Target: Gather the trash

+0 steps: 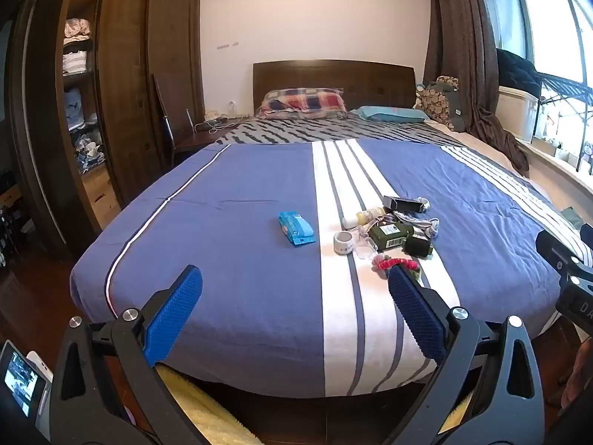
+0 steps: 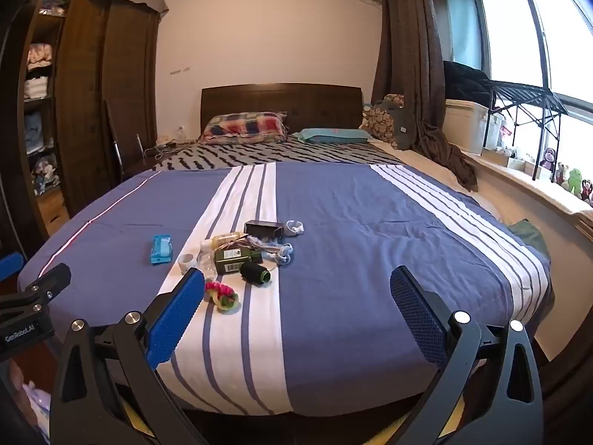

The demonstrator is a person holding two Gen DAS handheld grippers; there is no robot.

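**Both grippers wide open at the foot of the bed, trash untouched**

We hold the left gripper [image 1: 294, 285] at the foot of the bed [image 1: 237, 296], its blue fingers [image 1: 174, 315] spread wide, holding nothing and touching nothing. The right gripper [image 2: 296, 285] is just as wide, its fingers [image 2: 176, 315] also empty and clear of the cover.

The trash lies in a loose cluster on the white stripe of the bedspread, toward 12 o'clock from the left gripper and toward 11 o'clock from the right one. We make out a dark green box [image 1: 389, 235] with a white label, a dark green cylinder [image 2: 255, 273] on its side just beside it, a small white cup [image 1: 343, 241], a pale yellow bottle [image 1: 365, 217], a black box [image 2: 264, 228] at the far edge, and a pink and green ring [image 2: 222, 294] nearest us. A blue tissue pack [image 1: 296, 229] lies apart, at 9 o'clock from the cluster.

The left view's right finger covers part of the ring. A clear plastic piece and tangled cords sit among the boxes, too small for us to name. The other gripper shows only as a black edge in each view.

Beyond, we see two pillows [image 2: 246, 126] against a dark headboard, a wooden wardrobe [image 1: 122, 92] at 9 o'clock, brown curtains [image 2: 411, 55] and a bright window at 2 o'clock.
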